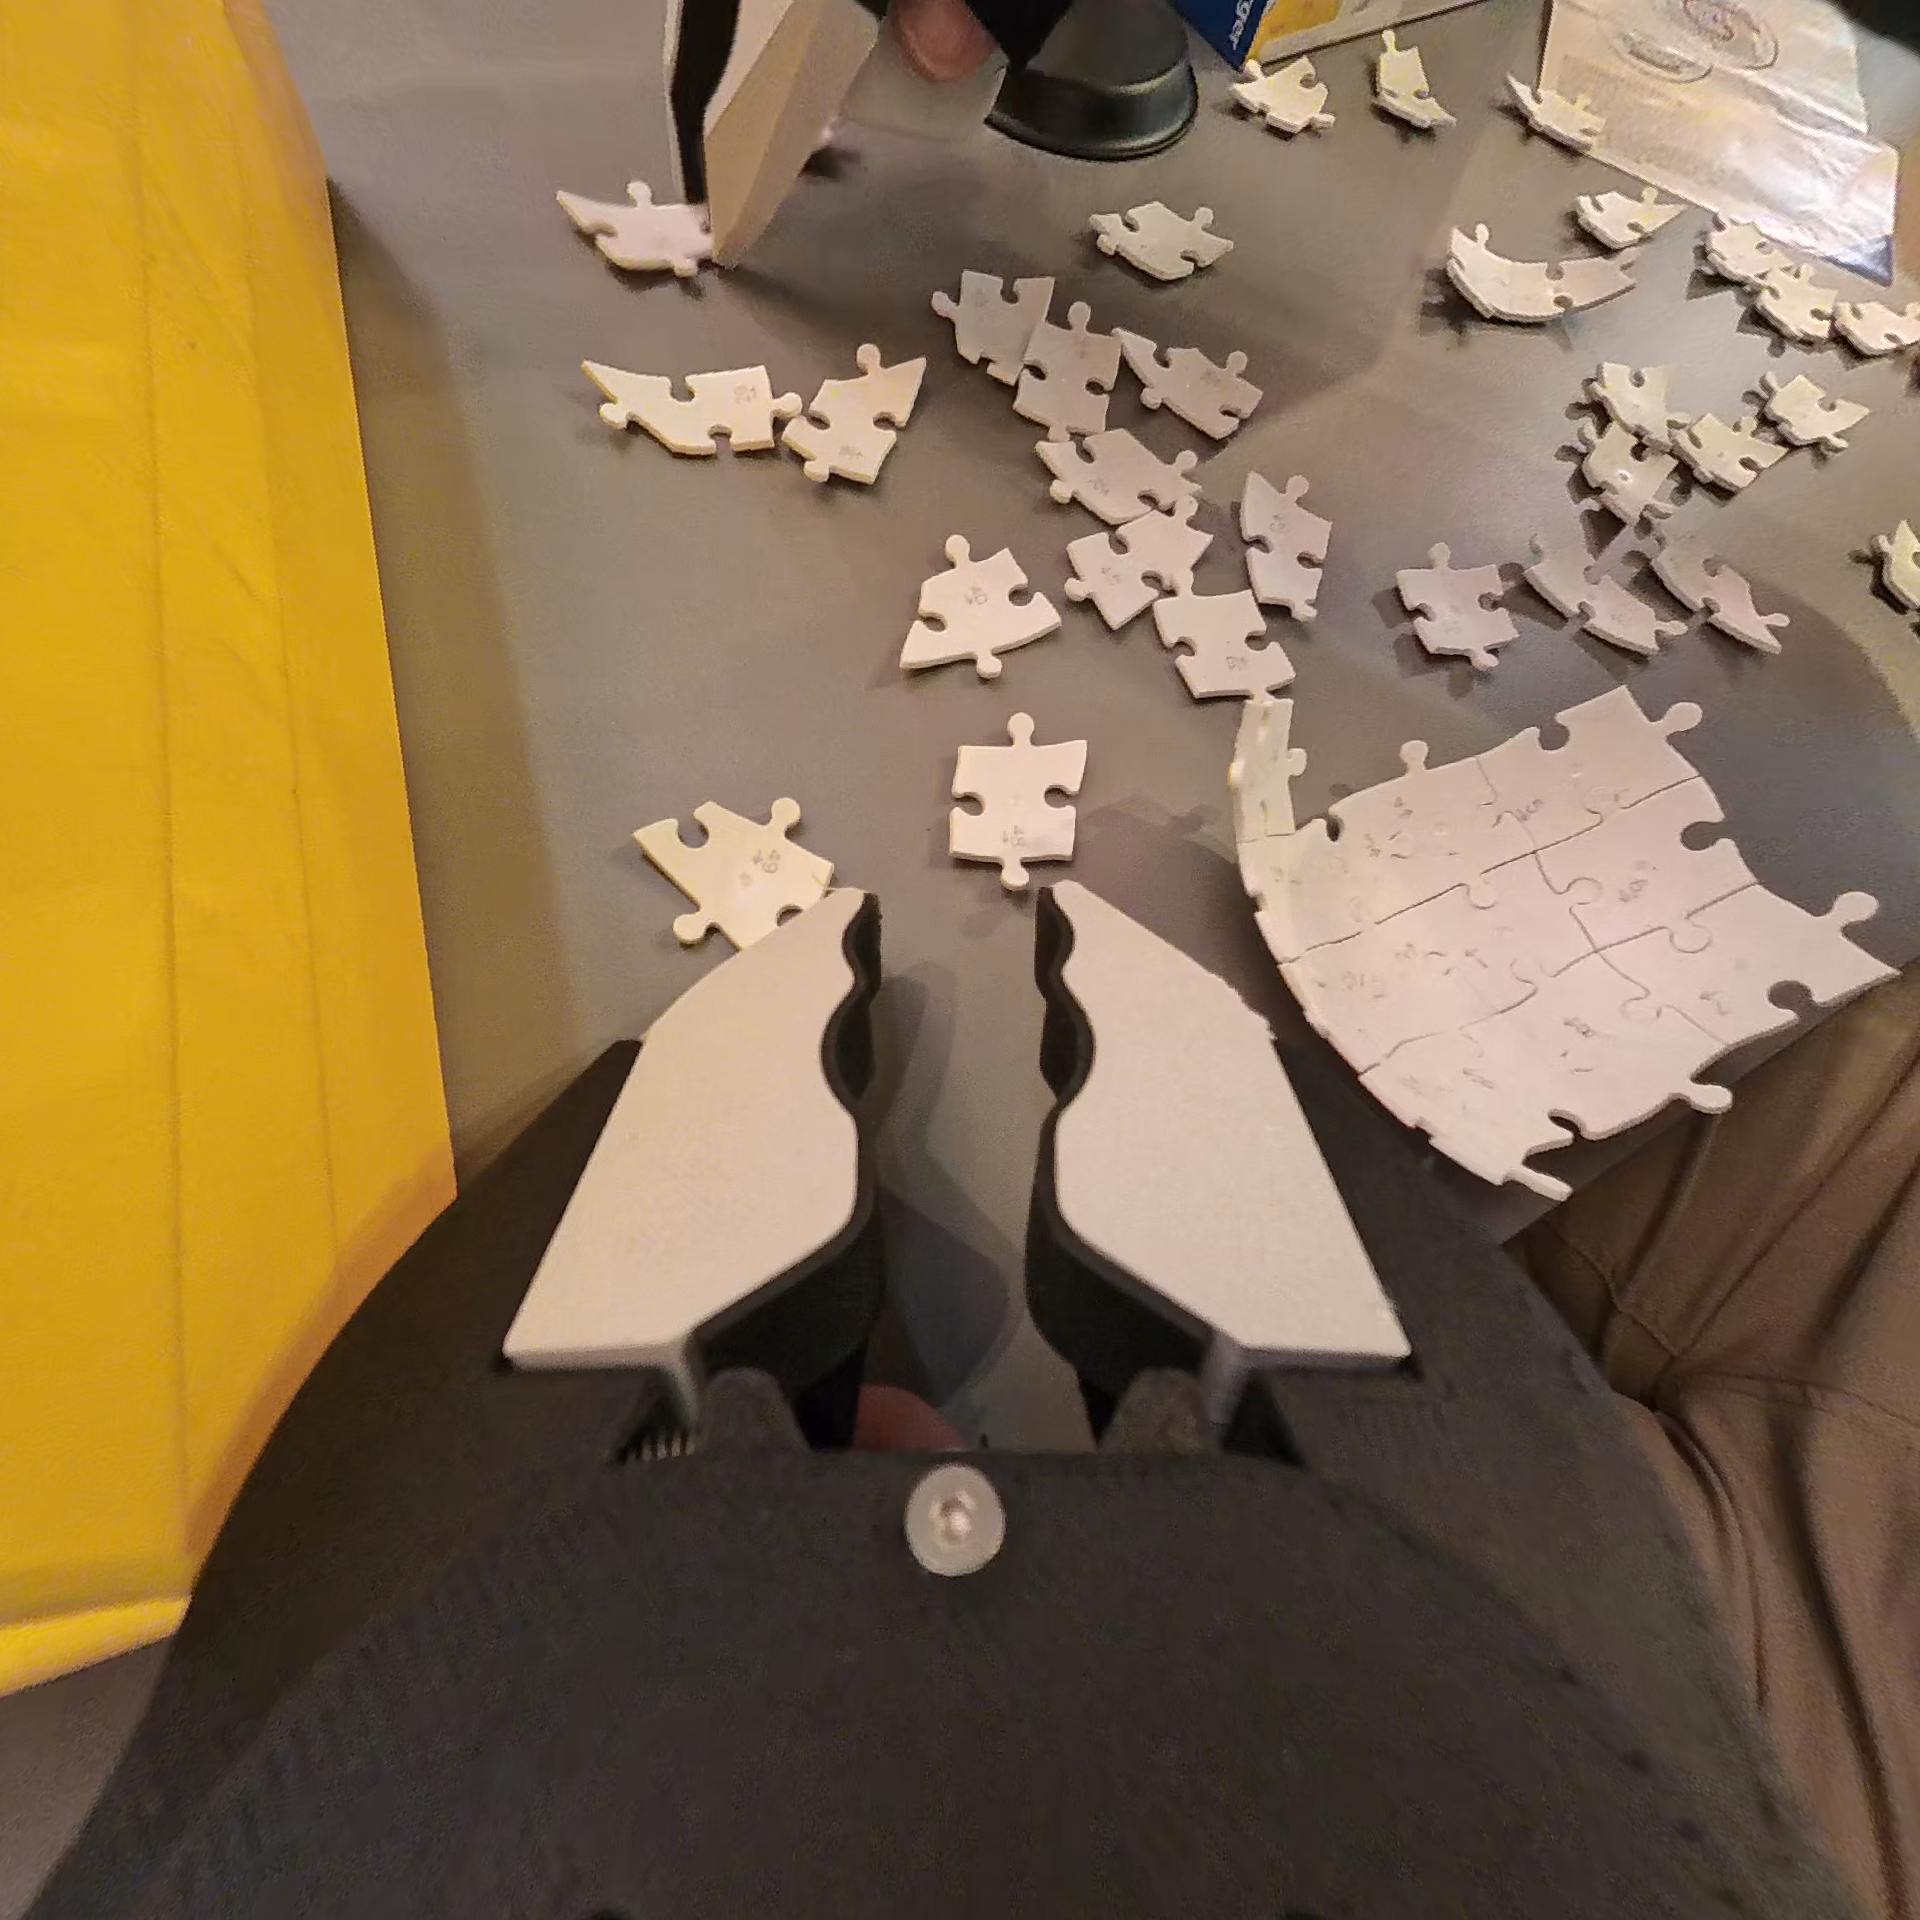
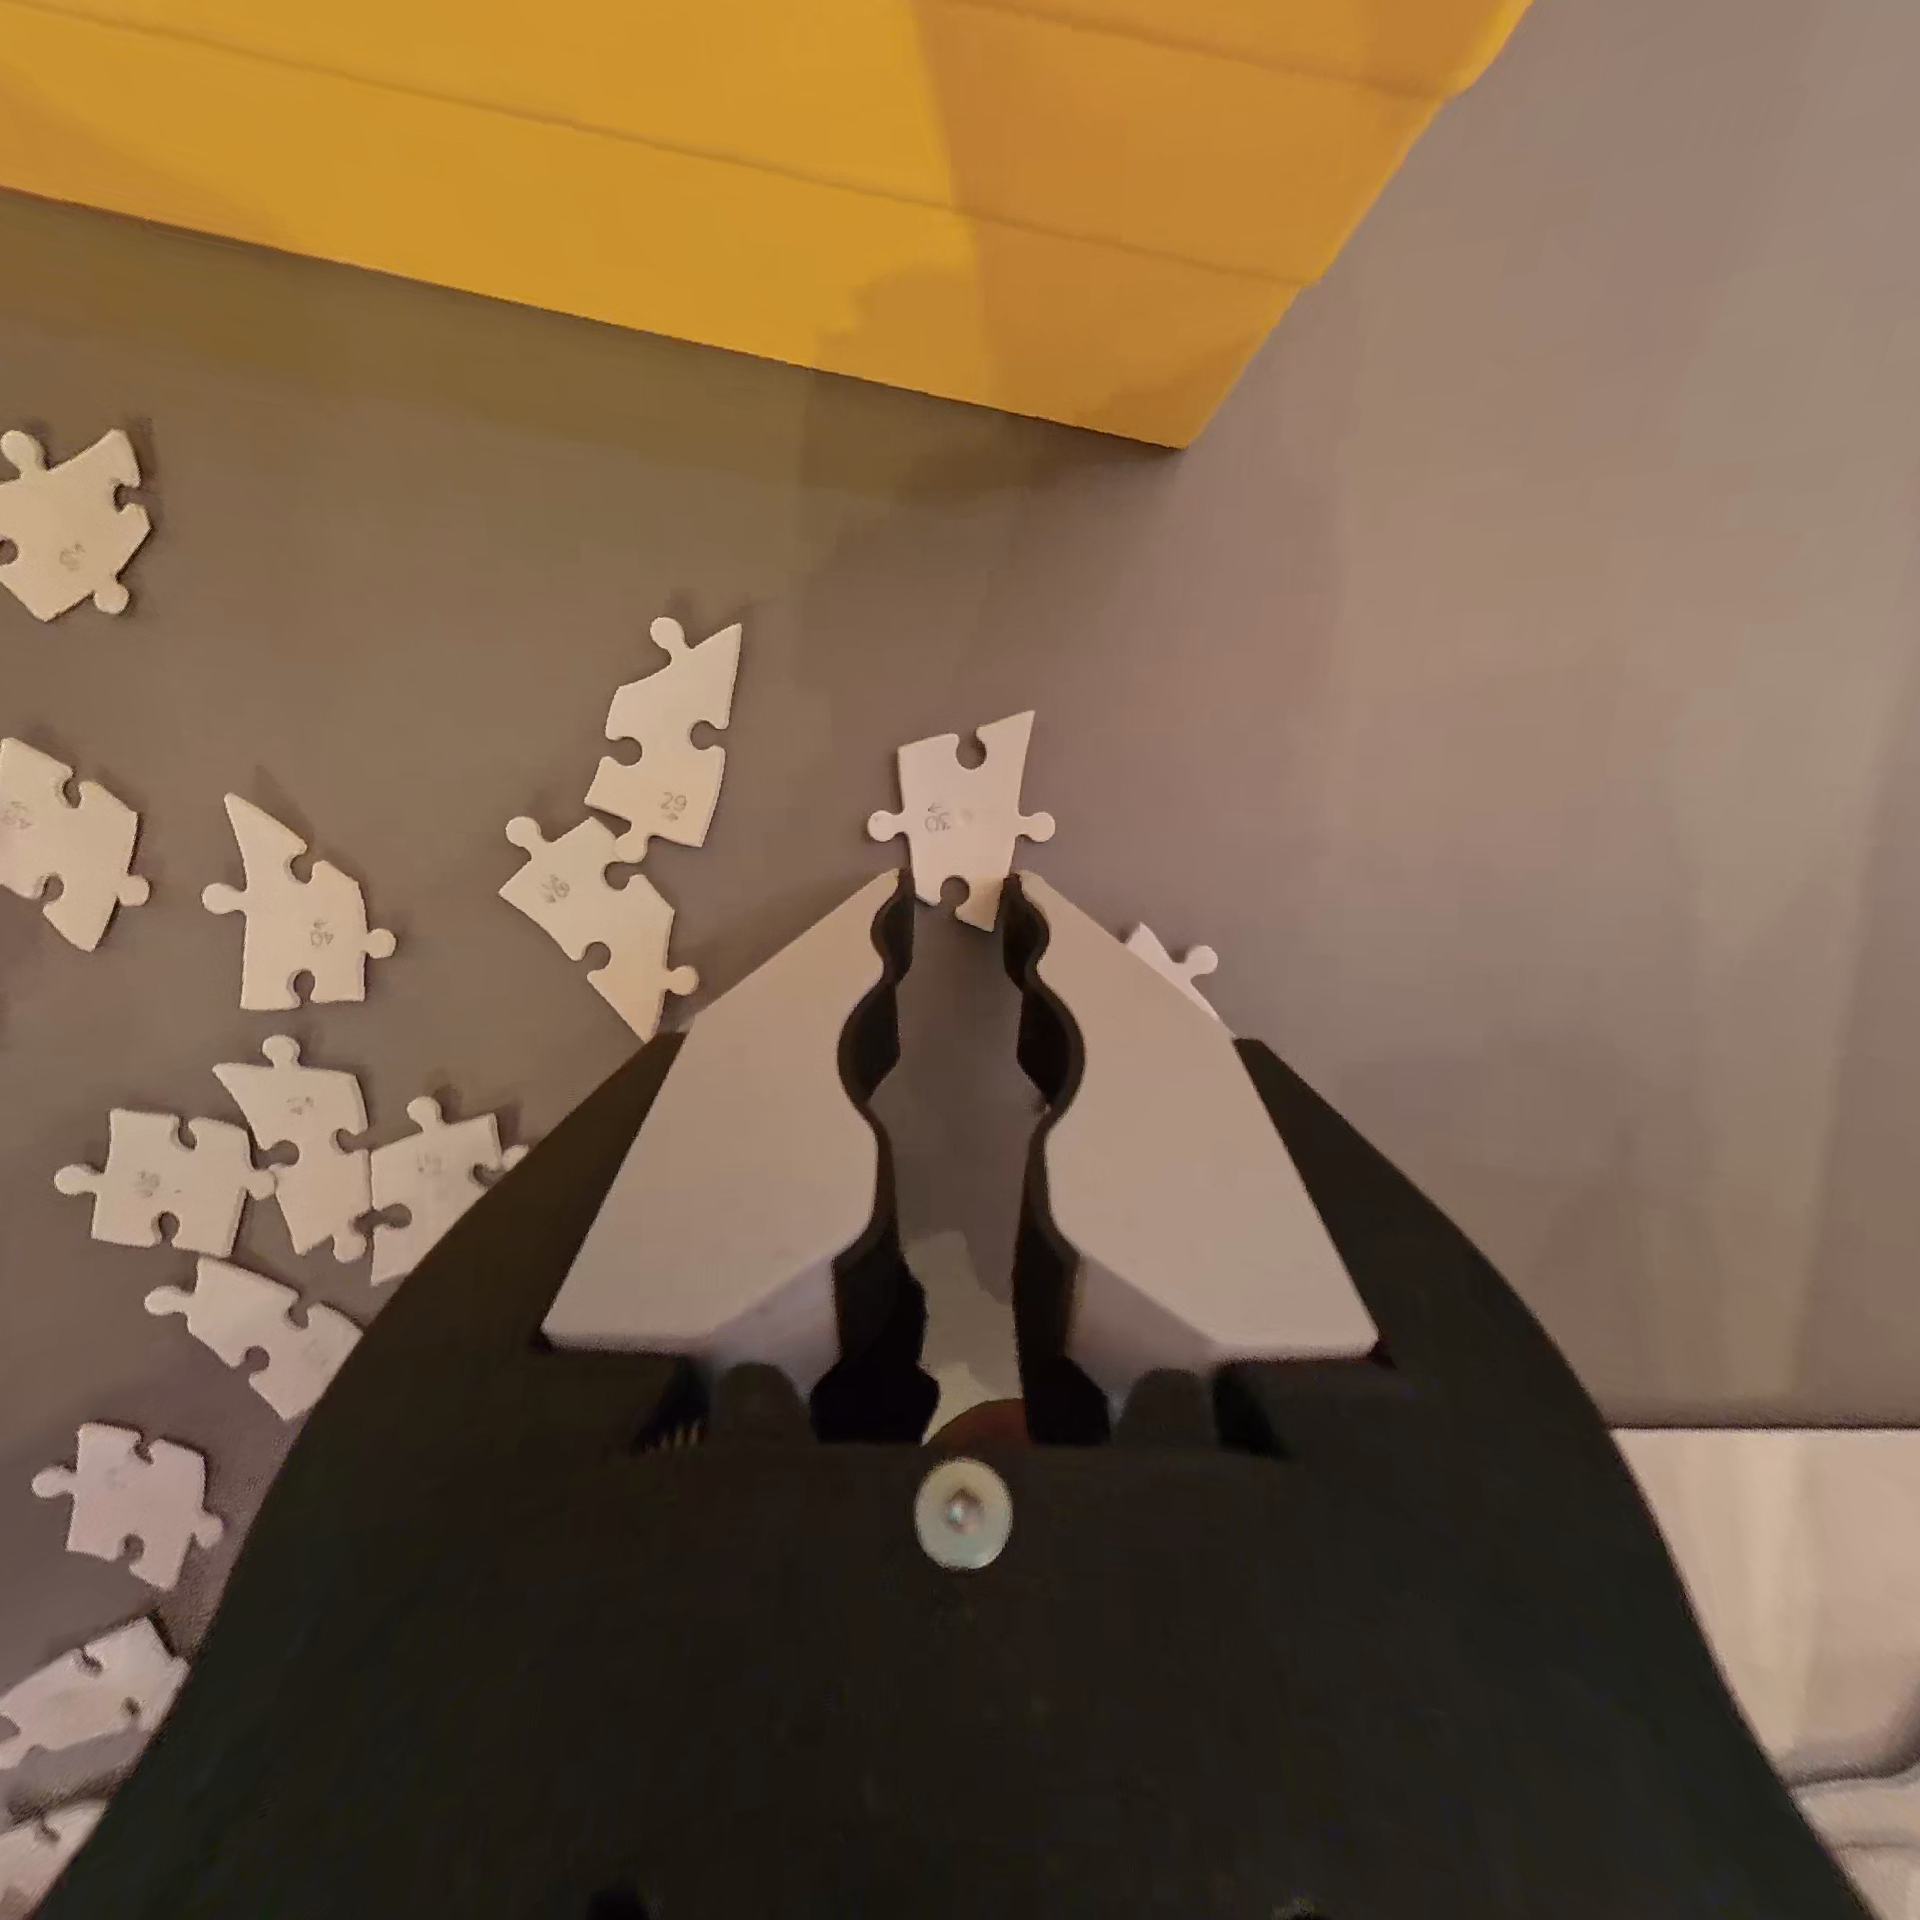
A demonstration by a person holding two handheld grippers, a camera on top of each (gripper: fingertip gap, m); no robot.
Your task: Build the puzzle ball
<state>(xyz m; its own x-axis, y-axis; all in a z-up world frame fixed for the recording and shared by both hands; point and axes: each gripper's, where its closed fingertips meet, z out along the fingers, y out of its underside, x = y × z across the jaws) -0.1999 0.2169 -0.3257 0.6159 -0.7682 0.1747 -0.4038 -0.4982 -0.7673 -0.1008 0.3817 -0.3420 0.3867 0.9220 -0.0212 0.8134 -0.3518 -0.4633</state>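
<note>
A curved, partly joined white puzzle shell (image 1: 1558, 935) lies on the grey table (image 1: 623, 623), to the right of my left gripper (image 1: 956, 909). That gripper is open and empty, low over the table. One loose piece (image 1: 1013, 800) lies just ahead of it and another (image 1: 743, 868) by its left finger. My right gripper (image 2: 958, 888) has its tips closed on the near end of a loose piece (image 2: 961, 816) that rests on the table. It shows far off in the left wrist view (image 1: 727, 156), on that piece (image 1: 639, 223).
Many loose white pieces (image 1: 1132, 468) are scattered over the table, also at the left of the right wrist view (image 2: 301, 914). A yellow box (image 1: 156, 727) borders the table (image 2: 727, 208). A paper sheet (image 1: 1714, 114) lies at the far right. Brown fabric (image 1: 1714, 1403) is near the shell. One gripper's finger ends stand about 20 cm off the other's.
</note>
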